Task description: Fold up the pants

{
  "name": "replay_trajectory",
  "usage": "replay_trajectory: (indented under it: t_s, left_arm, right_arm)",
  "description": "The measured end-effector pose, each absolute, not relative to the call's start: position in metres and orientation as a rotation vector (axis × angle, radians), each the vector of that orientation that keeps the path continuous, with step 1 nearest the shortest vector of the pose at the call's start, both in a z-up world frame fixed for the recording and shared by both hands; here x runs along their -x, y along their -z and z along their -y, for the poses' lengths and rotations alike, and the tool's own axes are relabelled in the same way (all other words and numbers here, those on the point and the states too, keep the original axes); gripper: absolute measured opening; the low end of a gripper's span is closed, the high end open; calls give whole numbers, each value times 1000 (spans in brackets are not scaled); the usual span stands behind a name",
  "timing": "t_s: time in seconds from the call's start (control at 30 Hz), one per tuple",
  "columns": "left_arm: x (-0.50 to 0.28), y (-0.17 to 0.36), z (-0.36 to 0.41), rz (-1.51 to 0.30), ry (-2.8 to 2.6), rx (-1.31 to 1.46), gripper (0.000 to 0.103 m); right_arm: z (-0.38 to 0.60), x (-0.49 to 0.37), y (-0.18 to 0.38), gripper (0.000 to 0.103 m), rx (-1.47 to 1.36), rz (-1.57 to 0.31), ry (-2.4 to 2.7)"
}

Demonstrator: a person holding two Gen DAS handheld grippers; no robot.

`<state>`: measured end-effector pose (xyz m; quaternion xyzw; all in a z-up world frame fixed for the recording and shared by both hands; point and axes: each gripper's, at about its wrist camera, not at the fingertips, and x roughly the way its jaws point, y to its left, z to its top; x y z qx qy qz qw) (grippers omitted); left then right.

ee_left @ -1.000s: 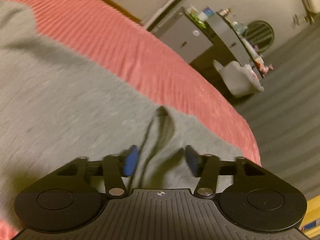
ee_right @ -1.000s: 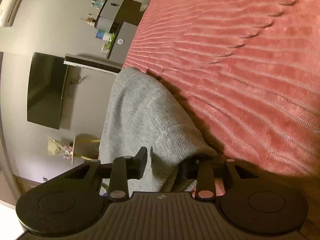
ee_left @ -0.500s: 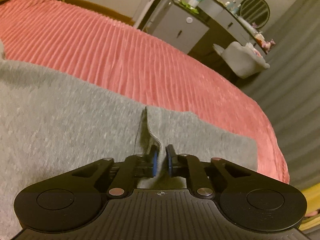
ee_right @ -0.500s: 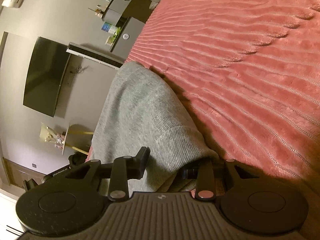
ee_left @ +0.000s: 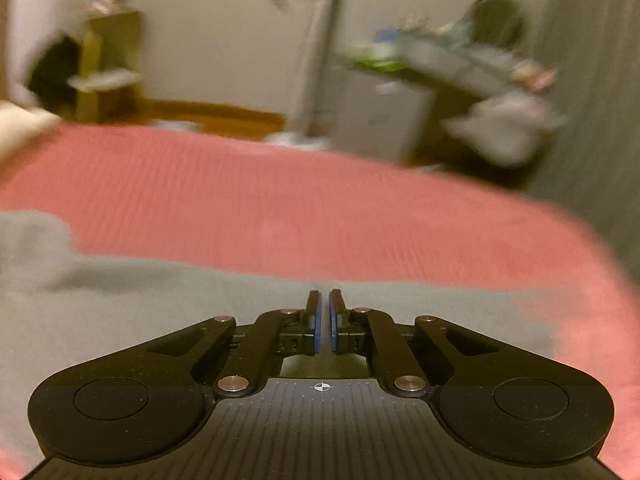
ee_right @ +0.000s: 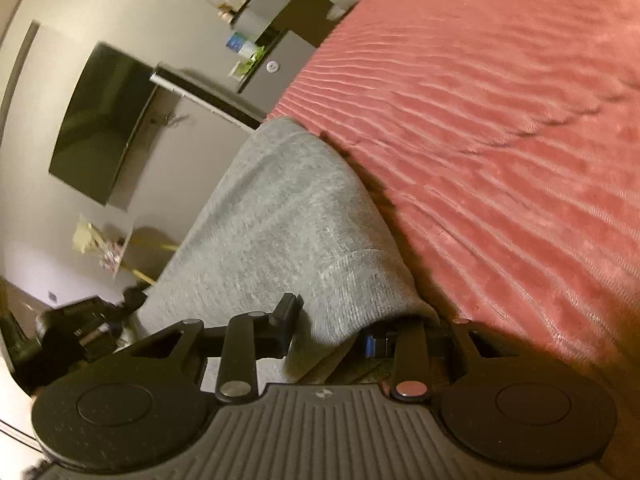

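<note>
Grey sweatpants (ee_left: 160,308) lie on a ribbed red bedspread (ee_left: 320,216). In the left wrist view, my left gripper (ee_left: 324,296) is shut, its blue pads almost touching and pinching a thin fold of the grey cloth. The cloth stretches away to both sides from the fingertips. In the right wrist view, my right gripper (ee_right: 340,320) is shut on a thick bunch of the pants (ee_right: 280,208) at a ribbed hem. The cloth drapes over and hides its right finger. The leg runs away from it along the edge of the bedspread (ee_right: 500,140).
Past the bed's far edge stand a grey cabinet (ee_left: 380,120) with clutter on top, a white chair (ee_left: 508,128) and a wooden stand (ee_left: 108,64). A dark TV (ee_right: 100,120) hangs on the wall. The left wrist view is motion-blurred.
My left gripper went from open over a fold of the pants to shut on it, then rose and rolled level. The right gripper kept its grip and rolled slightly.
</note>
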<state>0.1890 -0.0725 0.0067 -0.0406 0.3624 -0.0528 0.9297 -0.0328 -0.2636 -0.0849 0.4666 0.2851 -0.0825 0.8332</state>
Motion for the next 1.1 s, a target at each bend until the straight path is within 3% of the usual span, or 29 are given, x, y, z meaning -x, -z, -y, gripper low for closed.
replay_trajectory:
  t_s: [0.07, 0.2, 0.23, 0.43, 0.6, 0.77, 0.87, 0.97, 1.03, 1.1]
  left_arm:
    - [-191, 5, 62, -800, 57, 44, 13]
    - [-166, 15, 30, -844, 208, 228, 52]
    - [-159, 18, 27, -846, 222, 245, 57]
    - [-155, 44, 42, -951, 339, 330, 60]
    - [-160, 51, 54, -1007, 421, 334, 61]
    - [-166, 56, 54, -1025, 411, 348, 59]
    - [-168, 58, 56, -1033, 408, 350, 51]
    - [-165, 59, 53, -1041, 402, 366, 37]
    - [-164, 64, 47, -1055, 414, 399, 25]
    - [-163, 66, 45, -1057, 418, 415, 25]
  right_arm:
    - [263, 33, 80, 32, -957, -637, 175]
    - [258, 46, 58, 44, -895, -707, 135]
    - [255, 50, 52, 44, -866, -715, 114]
    - [251, 62, 18, 42, -694, -661, 71]
    - [252, 52, 10, 28, -623, -627, 141]
    - [263, 55, -10, 28, -625, -515, 149]
    - [258, 45, -1, 28, -545, -572, 148]
    - [245, 26, 37, 27, -478, -790, 168]
    - [243, 25, 34, 24, -469, -782, 170]
    - [245, 30, 26, 24, -479, -726, 164]
